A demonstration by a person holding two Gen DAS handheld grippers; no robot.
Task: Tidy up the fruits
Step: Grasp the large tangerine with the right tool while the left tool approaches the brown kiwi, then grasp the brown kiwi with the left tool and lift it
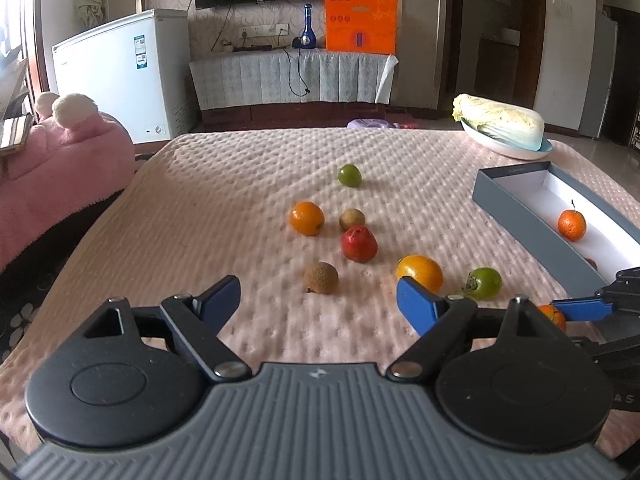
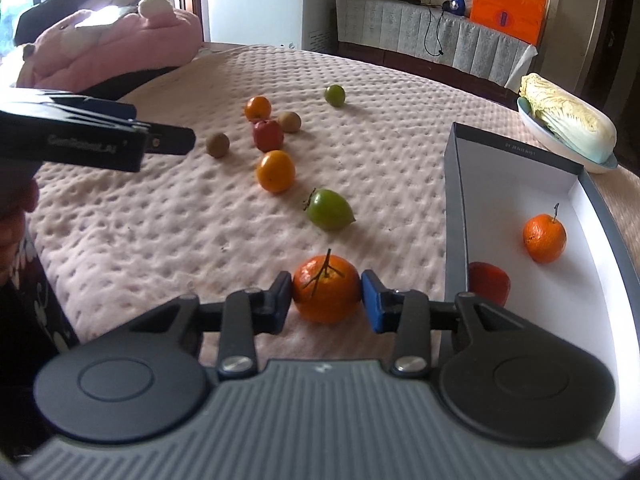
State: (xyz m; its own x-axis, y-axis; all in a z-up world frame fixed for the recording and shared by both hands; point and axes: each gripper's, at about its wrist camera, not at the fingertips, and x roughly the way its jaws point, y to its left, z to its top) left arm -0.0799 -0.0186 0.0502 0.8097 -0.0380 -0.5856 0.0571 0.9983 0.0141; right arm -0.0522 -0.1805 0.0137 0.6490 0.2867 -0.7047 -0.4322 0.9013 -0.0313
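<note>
My right gripper is shut on a stemmed tangerine, low over the pink quilt just left of the grey box. The box holds another tangerine and a red fruit. My left gripper is open and empty above the quilt; a brown fruit lies just beyond its fingers. Loose on the quilt are two orange fruits, a red fruit, two green fruits and another brown fruit.
A napa cabbage lies on a plate at the quilt's far right corner. A pink plush toy sits at the left edge. A white freezer and a low cabinet with an orange bag stand behind.
</note>
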